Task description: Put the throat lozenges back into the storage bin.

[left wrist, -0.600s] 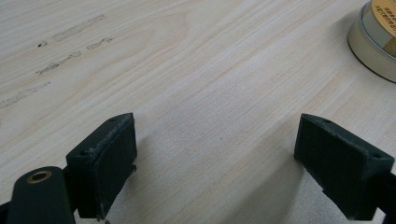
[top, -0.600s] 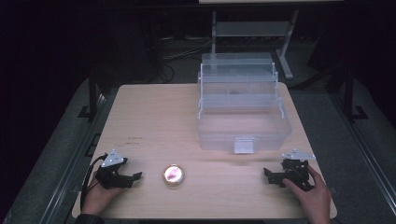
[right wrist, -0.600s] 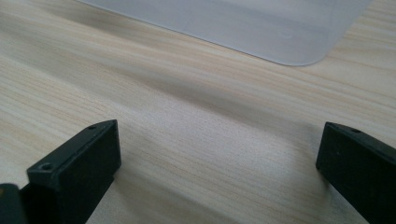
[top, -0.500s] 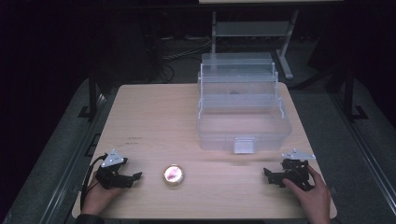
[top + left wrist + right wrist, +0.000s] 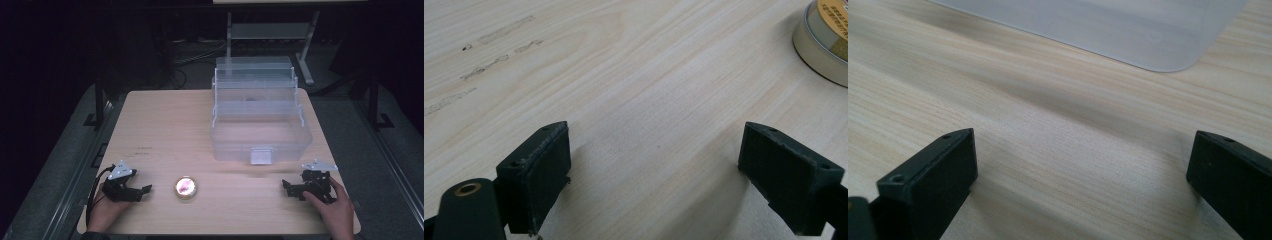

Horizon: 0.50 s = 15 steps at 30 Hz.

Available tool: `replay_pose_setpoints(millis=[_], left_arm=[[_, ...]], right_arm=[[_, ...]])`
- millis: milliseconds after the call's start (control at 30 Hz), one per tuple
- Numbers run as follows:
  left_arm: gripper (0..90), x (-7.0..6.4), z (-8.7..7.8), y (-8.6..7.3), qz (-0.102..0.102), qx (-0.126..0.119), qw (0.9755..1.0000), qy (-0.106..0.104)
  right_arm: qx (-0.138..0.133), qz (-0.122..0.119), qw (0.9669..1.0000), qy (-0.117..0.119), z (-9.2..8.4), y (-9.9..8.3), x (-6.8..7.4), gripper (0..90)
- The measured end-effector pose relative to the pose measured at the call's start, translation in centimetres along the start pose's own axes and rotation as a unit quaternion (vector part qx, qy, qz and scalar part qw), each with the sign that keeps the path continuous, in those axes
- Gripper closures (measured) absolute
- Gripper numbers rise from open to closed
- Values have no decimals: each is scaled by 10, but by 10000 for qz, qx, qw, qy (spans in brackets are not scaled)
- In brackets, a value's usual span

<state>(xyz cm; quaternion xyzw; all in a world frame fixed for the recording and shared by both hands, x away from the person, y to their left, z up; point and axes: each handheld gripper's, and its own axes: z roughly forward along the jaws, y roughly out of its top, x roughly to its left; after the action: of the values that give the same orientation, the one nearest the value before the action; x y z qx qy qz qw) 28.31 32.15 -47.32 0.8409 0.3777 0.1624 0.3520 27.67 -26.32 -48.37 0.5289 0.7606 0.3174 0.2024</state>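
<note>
Tin sits at my left gripper's three o'clock; jaws spread, I'd straddle it squarely before pinching.

Bare wood lay open across the left and near-centre parts of the table, giving free passage there. 1 clear plastic box stood on the right rear part, blocking that side up to the far edge. 1 small round tin sat near the front edge, between the left gripper and the right gripper, both with jaws spread wide over bare wood.
</note>
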Motion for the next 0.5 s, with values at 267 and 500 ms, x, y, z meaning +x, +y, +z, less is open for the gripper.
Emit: replay_pose_setpoints(millis=[267,500], left_arm=[[131,-1,-4,1,37,35,10000,20],[131,-4,-8,3,-40,73,10000,-17]], right_arm=[[0,4,10000,2,0,0,0,0],[0,4,10000,1,0,0,0,0]])
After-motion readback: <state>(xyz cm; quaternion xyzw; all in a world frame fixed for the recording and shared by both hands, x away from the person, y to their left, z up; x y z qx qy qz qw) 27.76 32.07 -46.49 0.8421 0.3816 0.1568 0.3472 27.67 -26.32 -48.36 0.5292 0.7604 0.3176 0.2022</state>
